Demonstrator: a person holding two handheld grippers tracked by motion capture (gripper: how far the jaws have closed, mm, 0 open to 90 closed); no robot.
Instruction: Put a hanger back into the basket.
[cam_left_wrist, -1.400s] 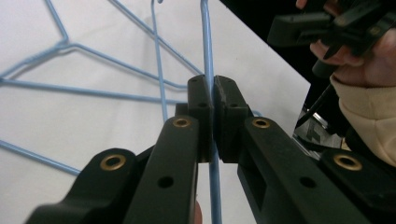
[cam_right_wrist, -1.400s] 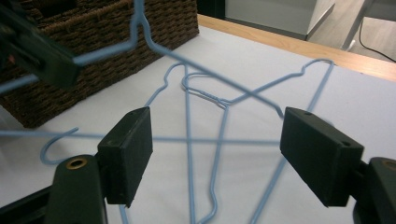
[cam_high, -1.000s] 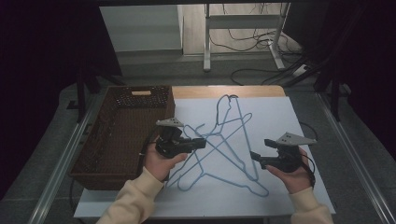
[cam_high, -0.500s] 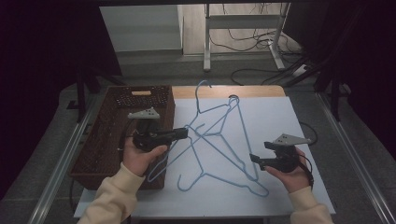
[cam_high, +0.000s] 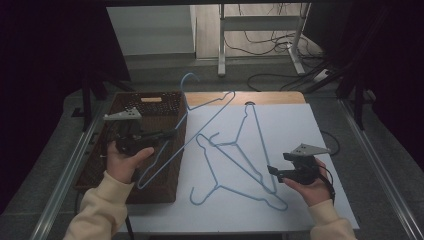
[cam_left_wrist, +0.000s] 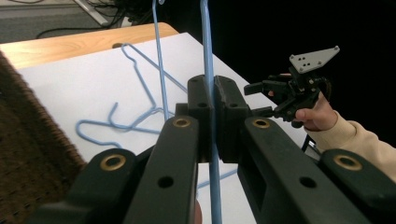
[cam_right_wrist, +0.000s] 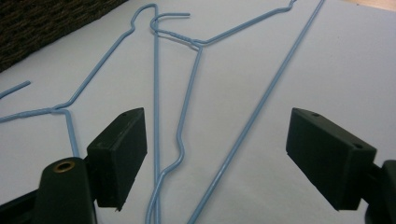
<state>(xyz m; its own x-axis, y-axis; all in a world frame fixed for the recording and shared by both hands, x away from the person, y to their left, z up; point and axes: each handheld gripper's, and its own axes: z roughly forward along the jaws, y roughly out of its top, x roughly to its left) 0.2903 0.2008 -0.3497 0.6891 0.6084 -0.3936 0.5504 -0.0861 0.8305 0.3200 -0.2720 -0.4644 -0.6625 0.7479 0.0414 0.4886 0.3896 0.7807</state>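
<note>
One tool (cam_high: 172, 134) lifting hanger (cam_high: 200, 117), wrist level

Lifted blue hanger (cam_left_wrist: 208, 70) cut off at top and bottom edges of the left gripper view, its wire hidden where clamped between the left tongs (cam_left_wrist: 213, 119). Wicker basket (cam_high: 150, 150) partly covered in the high view by hand and tongs; contents too dark to tell. Hangers on the tabletop (cam_right_wrist: 187, 93) cropped by every edge of the right gripper view. Right tongs (cam_right_wrist: 233, 154) cropped at bottom.
</note>
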